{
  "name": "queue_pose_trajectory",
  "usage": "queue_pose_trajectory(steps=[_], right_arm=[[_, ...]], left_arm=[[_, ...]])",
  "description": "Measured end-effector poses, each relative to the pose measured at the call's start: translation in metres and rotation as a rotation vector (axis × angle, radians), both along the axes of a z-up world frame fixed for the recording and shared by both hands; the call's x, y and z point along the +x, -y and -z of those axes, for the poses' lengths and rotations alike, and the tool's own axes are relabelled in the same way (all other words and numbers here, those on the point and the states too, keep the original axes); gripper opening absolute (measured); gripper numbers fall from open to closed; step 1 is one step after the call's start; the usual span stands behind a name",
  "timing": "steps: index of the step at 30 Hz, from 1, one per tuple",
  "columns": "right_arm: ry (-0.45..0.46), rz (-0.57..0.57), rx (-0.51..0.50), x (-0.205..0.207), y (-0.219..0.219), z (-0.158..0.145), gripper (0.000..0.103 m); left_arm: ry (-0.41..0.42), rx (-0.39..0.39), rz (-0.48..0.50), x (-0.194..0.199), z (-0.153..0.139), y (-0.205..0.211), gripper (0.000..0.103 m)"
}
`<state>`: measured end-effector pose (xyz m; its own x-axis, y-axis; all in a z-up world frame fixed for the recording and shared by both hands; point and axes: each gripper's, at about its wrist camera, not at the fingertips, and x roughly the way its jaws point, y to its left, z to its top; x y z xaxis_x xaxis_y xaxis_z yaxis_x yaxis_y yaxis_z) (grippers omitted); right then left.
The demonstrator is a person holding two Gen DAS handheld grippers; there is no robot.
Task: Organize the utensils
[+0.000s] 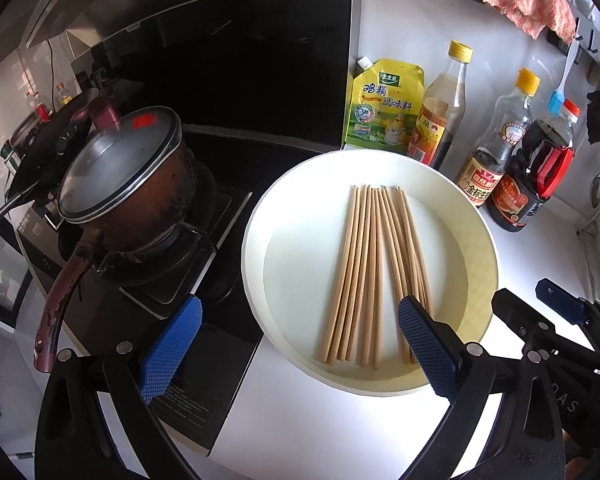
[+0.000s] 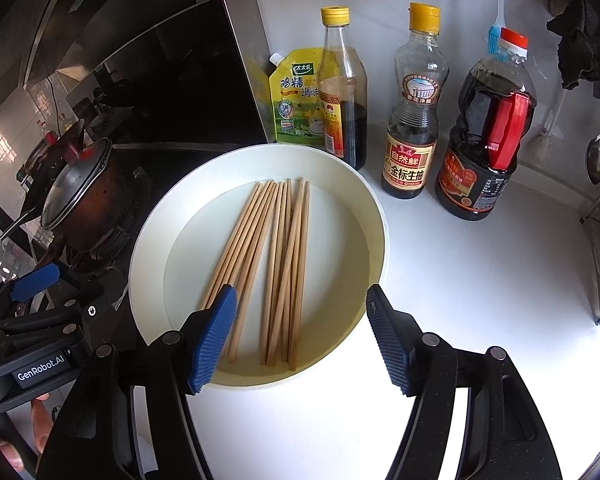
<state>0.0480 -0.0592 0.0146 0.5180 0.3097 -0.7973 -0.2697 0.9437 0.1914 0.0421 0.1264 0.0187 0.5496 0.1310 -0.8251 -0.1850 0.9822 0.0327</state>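
Left of left claw [image 1: 296,344]: lidded pot [image 1: 120,176] parked on stove [image 1: 160,264], clear of the work zone, so no obstruction to a sweep from that side. Left claw: spread wide, nothing between the pads; left pad over the stove edge, right pad over the near rim of the plate [image 1: 256,216], covering the near ends of the right-hand chopsticks. Ahead of and between both claws: chopsticks [image 1: 364,276] lying flat in the plate in two loose bunches, far tips close together, near ends fanned apart; likely kept in the shallow plate to stop rolling. Bunches parallel enough to suit either sorted sticks or sticks awaiting gathering; not settled by these views. Right claw [image 2: 300,340]: also spread, gripping nothing; left pad over the near ends of the left bunch, right pad just outside the rim on the counter [image 2: 480,300], so the right bunch sits in the gap. Ahead-right of right claw: pouch [image 2: 296,100] and three sauce bottles [image 2: 412,128] against the wall, well apart from the pads.
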Motion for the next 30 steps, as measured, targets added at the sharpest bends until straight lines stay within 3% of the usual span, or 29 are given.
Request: queue_pose_trajectory(steps=[30], right_arm=[[-0.008,-0.012,-0.001,-0.0065,-0.0024,0.0034,0.065]], left_arm=[[-0.015,0.02,0.008,-0.0039,0.0012,0.0028,0.097]])
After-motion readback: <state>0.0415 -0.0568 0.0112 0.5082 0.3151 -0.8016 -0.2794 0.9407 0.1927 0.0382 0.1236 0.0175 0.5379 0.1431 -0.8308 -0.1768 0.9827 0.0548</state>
